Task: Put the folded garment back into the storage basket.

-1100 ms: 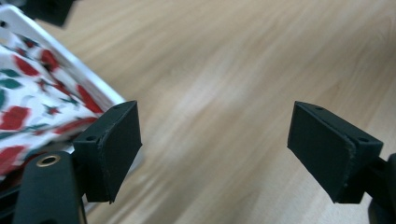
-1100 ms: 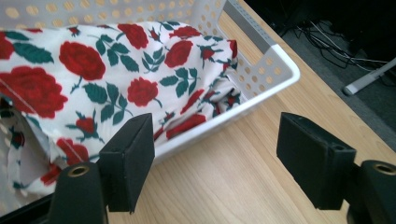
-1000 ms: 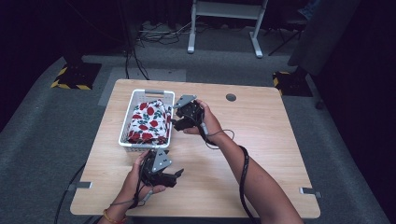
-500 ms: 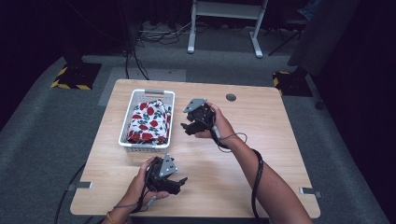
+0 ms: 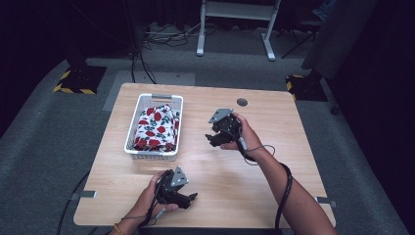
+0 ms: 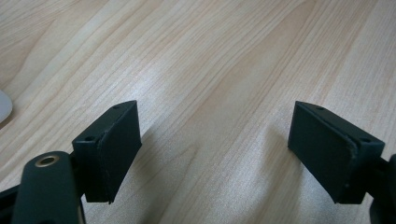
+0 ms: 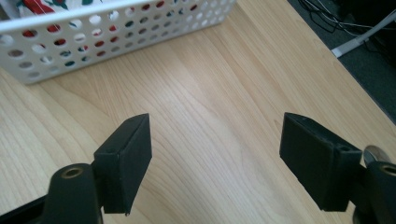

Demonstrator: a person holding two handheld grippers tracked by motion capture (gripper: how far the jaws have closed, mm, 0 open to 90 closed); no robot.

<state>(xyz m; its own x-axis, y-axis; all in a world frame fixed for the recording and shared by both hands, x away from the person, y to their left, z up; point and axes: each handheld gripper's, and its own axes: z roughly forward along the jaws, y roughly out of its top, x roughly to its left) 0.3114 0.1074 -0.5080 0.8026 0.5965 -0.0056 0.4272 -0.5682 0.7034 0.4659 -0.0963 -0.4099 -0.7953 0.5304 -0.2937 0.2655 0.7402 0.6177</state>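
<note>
Wooden table: white basket holds floral cloth; left claw, right claw both wide, empty.

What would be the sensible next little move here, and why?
Probably just resting both grippers on the table. The floral cloth already lies folded inside the white basket, the left gripper and right gripper both stand open with nothing between their jaws, and both are apart from the basket, over bare wood.

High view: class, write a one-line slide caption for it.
A person's two open grippers, left and right, over a wooden table beside a white basket holding flowered cloth.
</note>
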